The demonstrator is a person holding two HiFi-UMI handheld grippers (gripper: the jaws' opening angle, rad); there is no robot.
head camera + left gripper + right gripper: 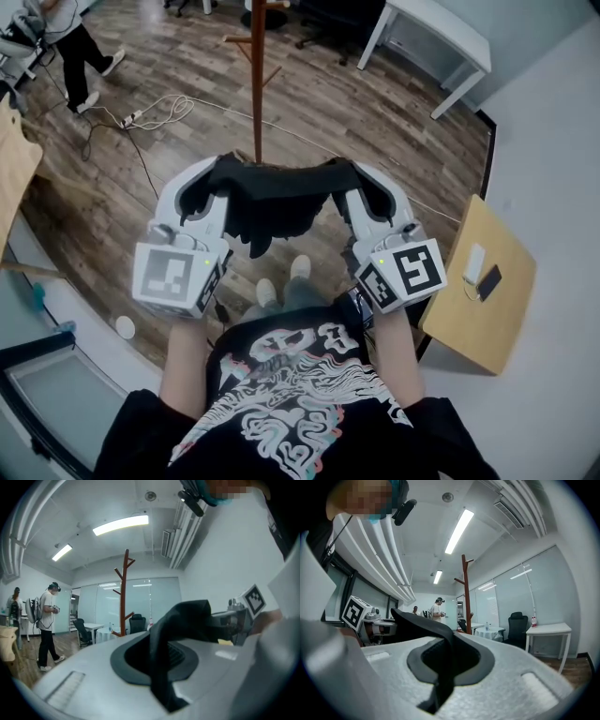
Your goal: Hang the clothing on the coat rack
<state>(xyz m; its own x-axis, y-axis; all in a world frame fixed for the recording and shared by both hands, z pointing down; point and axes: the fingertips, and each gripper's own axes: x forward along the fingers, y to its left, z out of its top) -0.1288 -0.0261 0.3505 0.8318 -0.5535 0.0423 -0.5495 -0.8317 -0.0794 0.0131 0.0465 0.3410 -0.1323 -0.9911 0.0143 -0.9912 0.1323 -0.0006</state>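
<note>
A black piece of clothing (277, 199) hangs stretched between my two grippers at chest height. My left gripper (214, 186) is shut on its left end and my right gripper (354, 184) is shut on its right end. In the left gripper view the cloth (182, 619) runs out of the closed jaws toward the right gripper (236, 619). The right gripper view shows the cloth (423, 624) pinched the same way. The brown wooden coat rack (257, 89) stands straight ahead on the wood floor, beyond the clothing and apart from it; it also shows as the coat rack (123, 595) and coat rack (466, 596).
A person (77, 45) stands at the far left near cables (155, 112) on the floor. A white table (439, 36) is at the back right, and a wooden board (480, 286) with a phone is at my right. Office chairs stand behind the rack.
</note>
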